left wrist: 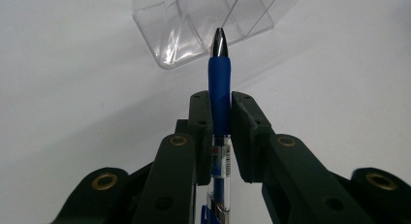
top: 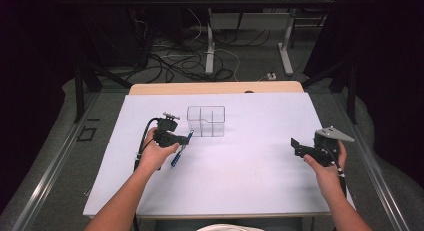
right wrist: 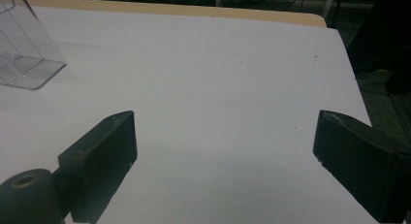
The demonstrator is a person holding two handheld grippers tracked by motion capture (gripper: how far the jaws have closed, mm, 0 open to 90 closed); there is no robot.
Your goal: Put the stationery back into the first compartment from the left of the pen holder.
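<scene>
A blue pen point(left wrist: 219, 88) with a silver tip is clamped between the pads of my left gripper point(left wrist: 220, 105). In the high view the pen point(top: 181, 150) slants across the left gripper point(top: 186, 137), its upper end near a clear plastic compartment box point(top: 206, 121). That clear box point(left wrist: 203, 25) lies just beyond the pen's tip in the left gripper view. My right gripper point(top: 295, 147) is held over the right side of the table with its jaws wide apart and nothing between them point(right wrist: 223, 141).
A white sheet point(top: 235, 161) covers the table; a wooden edge point(top: 215, 88) shows at the far side. The corner of the clear box point(right wrist: 24, 49) appears at the upper left of the right gripper view. Table legs and cables lie on the floor behind.
</scene>
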